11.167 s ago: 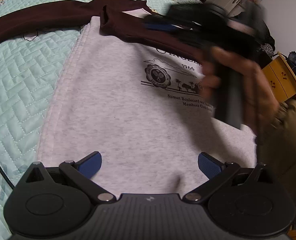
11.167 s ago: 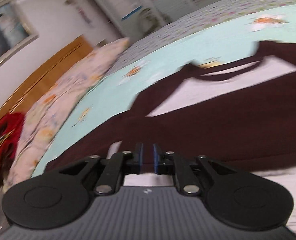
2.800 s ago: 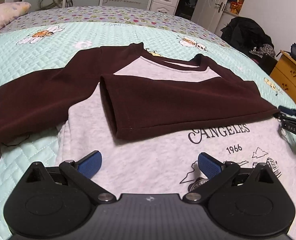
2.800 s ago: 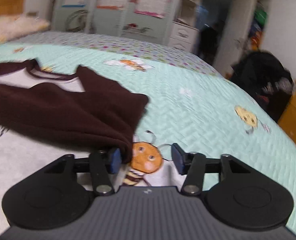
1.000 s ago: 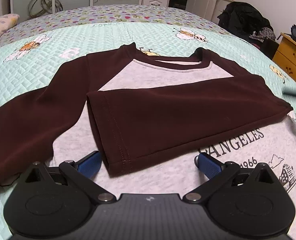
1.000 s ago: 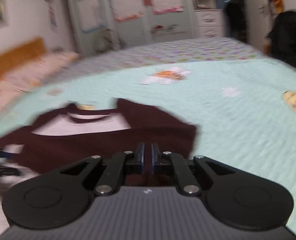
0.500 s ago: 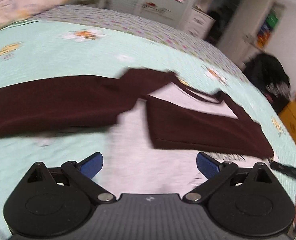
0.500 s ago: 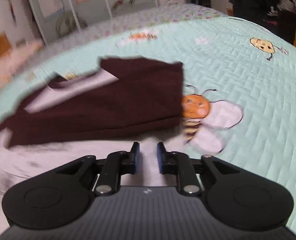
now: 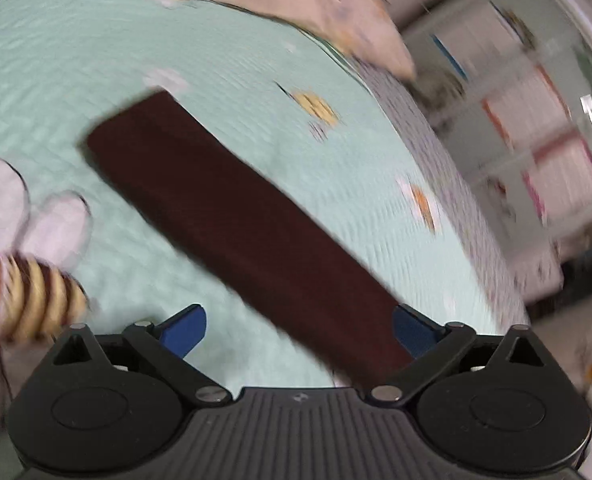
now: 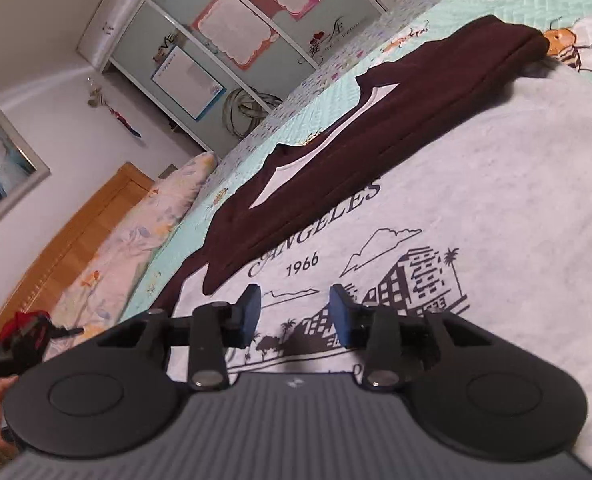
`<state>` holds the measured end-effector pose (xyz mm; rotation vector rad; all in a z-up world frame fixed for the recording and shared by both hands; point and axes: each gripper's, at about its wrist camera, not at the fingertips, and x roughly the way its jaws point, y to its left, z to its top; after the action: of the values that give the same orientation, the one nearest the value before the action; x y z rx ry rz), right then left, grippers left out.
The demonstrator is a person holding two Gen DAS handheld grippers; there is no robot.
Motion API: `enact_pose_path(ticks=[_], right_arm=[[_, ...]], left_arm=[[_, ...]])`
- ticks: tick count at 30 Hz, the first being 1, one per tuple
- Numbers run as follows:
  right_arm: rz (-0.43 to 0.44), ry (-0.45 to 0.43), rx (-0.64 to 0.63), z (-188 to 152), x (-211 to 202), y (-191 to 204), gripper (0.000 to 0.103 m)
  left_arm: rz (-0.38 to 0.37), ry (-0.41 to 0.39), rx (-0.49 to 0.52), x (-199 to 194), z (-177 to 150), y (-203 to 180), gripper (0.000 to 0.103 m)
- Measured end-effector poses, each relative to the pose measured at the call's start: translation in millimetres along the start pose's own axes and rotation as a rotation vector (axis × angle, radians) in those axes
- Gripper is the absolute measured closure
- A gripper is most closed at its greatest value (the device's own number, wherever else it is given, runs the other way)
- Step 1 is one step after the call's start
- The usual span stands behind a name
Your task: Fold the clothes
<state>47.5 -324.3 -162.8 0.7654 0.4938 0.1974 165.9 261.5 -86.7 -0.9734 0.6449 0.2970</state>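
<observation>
Done: one dark brown sleeve point(image 10: 376, 128) folded across grey printed cotton sweatshirt point(image 10: 496, 208) on mint quilted bedspread point(image 9: 76, 60) | Left: other brown sleeve point(image 9: 232, 216) outstretched | left gripper point(image 9: 300, 332) released, empty | right gripper point(image 10: 294, 312) opening, nothing between

Sweatshirt point(image 10: 476, 184) flat on the bed point(image 9: 96, 60).
One sleeve point(image 10: 376, 120) lies folded across its chest; the other sleeve point(image 9: 240, 220) stretches out over the quilt toward the pillows point(image 10: 136, 232).
</observation>
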Motion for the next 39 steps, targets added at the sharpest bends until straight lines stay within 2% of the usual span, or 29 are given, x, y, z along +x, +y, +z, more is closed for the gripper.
enact_pose_path(ticks=[2,5,8,11,15,20,22,23,25,26,27,30,34,36,39], right_arm=[[-0.006,0.005,-0.014,1,4,-1,0.063],[-0.003,0.005,-0.015,6,9,-8,0.063],[0.0,0.003,-0.012,10,15,-10,0.063],[0.005,0.003,-0.008,13,26,-11,0.063],[0.003,0.002,-0.01,14,29,-10,0.063],[-0.005,0.002,-0.019,13,28,-8,0.063],[-0.007,0.002,-0.022,13,29,-7,0.063],[-0.008,0.002,-0.023,14,29,-7,0.063],[-0.01,0.003,-0.026,14,28,-7,0.063],[-0.011,0.003,-0.027,14,28,-6,0.063],[-0.011,0.003,-0.027,14,28,-6,0.062],[-0.013,0.003,-0.029,16,23,-6,0.062],[-0.014,0.002,-0.028,15,21,-6,0.062],[-0.013,0.0,-0.027,15,19,-6,0.062],[-0.01,0.0,-0.025,14,18,-4,0.062]], left_arm=[[0.003,-0.029,-0.078,-3,23,18,0.005],[0.026,-0.072,-0.106,-11,48,41,0.004],[0.059,-0.081,-0.11,-6,65,61,0.004],[0.101,-0.078,-0.134,2,77,75,0.005],[0.055,-0.094,-0.177,7,74,88,0.005],[0.06,-0.133,-0.16,26,76,91,0.008],[0.069,-0.161,-0.147,30,77,89,0.012],[0.08,-0.165,-0.125,35,78,86,0.018],[0.104,-0.169,-0.079,42,78,81,0.038],[0.108,-0.163,-0.068,44,78,80,0.067],[0.099,-0.144,-0.062,48,78,79,0.088],[0.119,-0.14,0.039,49,73,65,0.091],[0.114,-0.176,0.209,34,61,28,0.092],[0.097,-0.186,0.277,25,52,5,0.092],[0.02,-0.167,0.423,11,28,-45,0.092]])
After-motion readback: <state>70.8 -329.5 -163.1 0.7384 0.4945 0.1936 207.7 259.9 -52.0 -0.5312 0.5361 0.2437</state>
